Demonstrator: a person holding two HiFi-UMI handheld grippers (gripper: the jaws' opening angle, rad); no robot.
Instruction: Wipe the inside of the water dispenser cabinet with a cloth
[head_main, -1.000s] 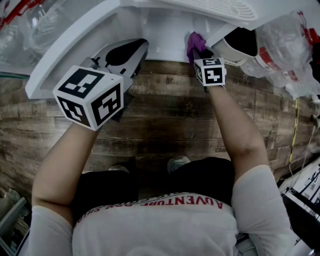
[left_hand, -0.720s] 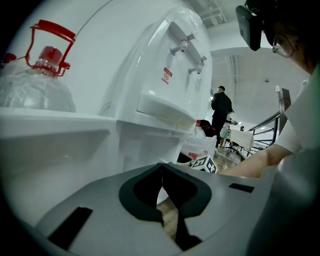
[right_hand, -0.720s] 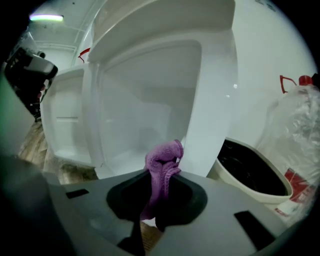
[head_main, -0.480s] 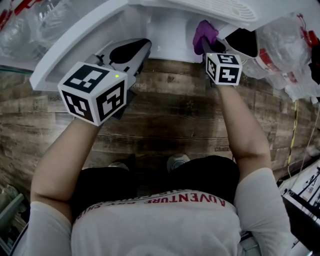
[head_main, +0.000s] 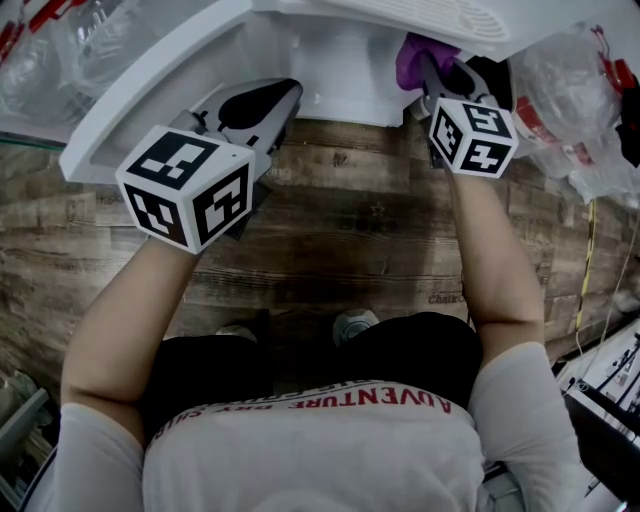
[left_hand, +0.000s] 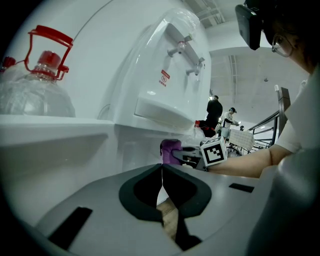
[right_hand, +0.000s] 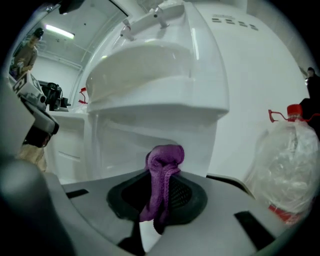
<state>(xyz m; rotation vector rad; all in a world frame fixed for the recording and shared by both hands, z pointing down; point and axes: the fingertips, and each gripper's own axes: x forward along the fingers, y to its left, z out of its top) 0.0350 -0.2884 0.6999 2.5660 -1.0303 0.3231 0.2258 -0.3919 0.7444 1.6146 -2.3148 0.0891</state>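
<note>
The white water dispenser (head_main: 330, 45) stands at the top of the head view, its lower cabinet (right_hand: 130, 150) open toward me. A purple cloth (head_main: 420, 58) (right_hand: 161, 180) is pinched in my right gripper (head_main: 432, 75), shut on it, at the cabinet's right front edge. In the left gripper view the cloth (left_hand: 171, 150) shows ahead beside the right gripper's marker cube (left_hand: 214, 151). My left gripper (head_main: 258, 108) is shut and empty, its jaws meeting just in front of the open cabinet door (head_main: 150, 90).
A clear water bottle with a red cap (left_hand: 42, 75) (right_hand: 287, 160) stands beside the dispenser. Plastic-wrapped items (head_main: 575, 95) lie at the right. The floor is wood plank (head_main: 350, 240). The taps and drip tray (left_hand: 170, 90) jut out above the cabinet.
My right gripper has moved right and farther up with the purple cloth, from the cabinet's middle to its right edge. The left gripper has barely shifted.
</note>
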